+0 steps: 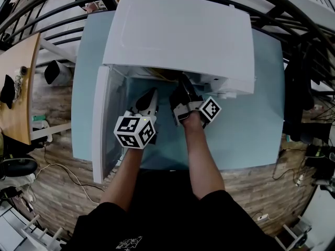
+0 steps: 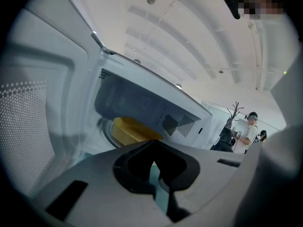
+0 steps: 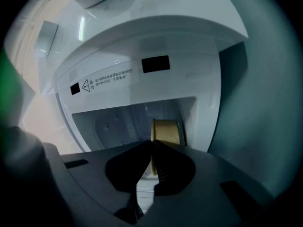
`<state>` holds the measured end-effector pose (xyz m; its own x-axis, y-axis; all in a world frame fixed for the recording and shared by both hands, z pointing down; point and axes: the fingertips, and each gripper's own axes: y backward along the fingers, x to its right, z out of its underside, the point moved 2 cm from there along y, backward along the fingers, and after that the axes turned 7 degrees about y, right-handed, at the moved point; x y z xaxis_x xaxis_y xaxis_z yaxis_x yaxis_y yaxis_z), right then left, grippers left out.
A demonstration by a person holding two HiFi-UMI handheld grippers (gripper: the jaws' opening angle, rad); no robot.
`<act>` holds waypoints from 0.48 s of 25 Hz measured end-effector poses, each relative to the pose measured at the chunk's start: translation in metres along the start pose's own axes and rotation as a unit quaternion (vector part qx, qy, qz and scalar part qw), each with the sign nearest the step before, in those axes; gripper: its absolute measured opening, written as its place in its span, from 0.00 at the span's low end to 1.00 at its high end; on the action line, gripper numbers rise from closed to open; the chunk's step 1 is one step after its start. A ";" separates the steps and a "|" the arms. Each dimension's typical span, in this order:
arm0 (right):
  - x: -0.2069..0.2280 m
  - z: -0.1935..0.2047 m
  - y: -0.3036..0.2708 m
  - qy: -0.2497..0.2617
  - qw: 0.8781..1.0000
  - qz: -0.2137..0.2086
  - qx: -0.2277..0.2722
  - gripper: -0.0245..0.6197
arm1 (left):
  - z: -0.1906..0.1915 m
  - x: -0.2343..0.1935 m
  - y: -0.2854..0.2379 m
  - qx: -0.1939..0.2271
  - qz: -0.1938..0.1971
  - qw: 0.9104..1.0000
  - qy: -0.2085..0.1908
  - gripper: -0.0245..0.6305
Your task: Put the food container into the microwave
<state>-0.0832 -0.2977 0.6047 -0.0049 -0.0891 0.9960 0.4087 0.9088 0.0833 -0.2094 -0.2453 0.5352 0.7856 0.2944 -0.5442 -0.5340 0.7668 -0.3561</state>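
The white microwave (image 1: 178,35) stands on a light blue table (image 1: 256,119) with its door (image 1: 100,124) swung open to the left. My right gripper (image 1: 184,82) reaches into the opening and is shut on the thin rim of the yellow food container (image 3: 165,130), which sits inside the cavity. From above only a sliver of the container (image 1: 158,72) shows under the microwave's top edge. My left gripper (image 1: 153,92) hovers beside the right one just in front of the opening, jaws shut and empty. In the left gripper view the container (image 2: 130,129) lies on the cavity floor.
The open door stands close on the left of both grippers. A wooden desk (image 1: 18,88) is off to the left, and cables lie on the wood floor. A person (image 2: 247,134) stands far back in the room.
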 end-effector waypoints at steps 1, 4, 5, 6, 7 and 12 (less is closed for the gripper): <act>0.000 0.000 -0.001 0.001 1.000 0.000 0.001 0.07 | -0.001 0.000 -0.001 0.000 0.001 1.000 -0.001 0.05; 0.001 -0.002 -0.004 0.007 1.000 0.004 0.002 0.07 | -0.004 0.000 -0.004 0.001 0.002 1.000 -0.005 0.05; 0.001 -0.002 -0.005 0.010 1.000 0.005 0.003 0.07 | -0.005 -0.001 -0.005 0.002 0.003 1.000 -0.005 0.05; 0.001 -0.003 -0.006 0.012 1.000 0.005 0.005 0.07 | -0.006 -0.002 -0.005 0.002 0.003 1.000 -0.005 0.05; 0.000 -0.003 -0.008 0.014 1.000 0.005 0.007 0.07 | -0.007 -0.002 -0.006 0.002 0.002 1.000 -0.005 0.05; 0.001 -0.003 -0.013 0.013 1.000 0.011 0.017 0.07 | -0.005 -0.006 -0.011 -0.006 0.001 1.000 0.000 0.05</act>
<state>-0.0854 -0.3110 0.6048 0.0273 -0.0797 0.9964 0.3775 0.9238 0.0635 -0.2095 -0.2583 0.5388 0.7842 0.2966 -0.5450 -0.5396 0.7596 -0.3631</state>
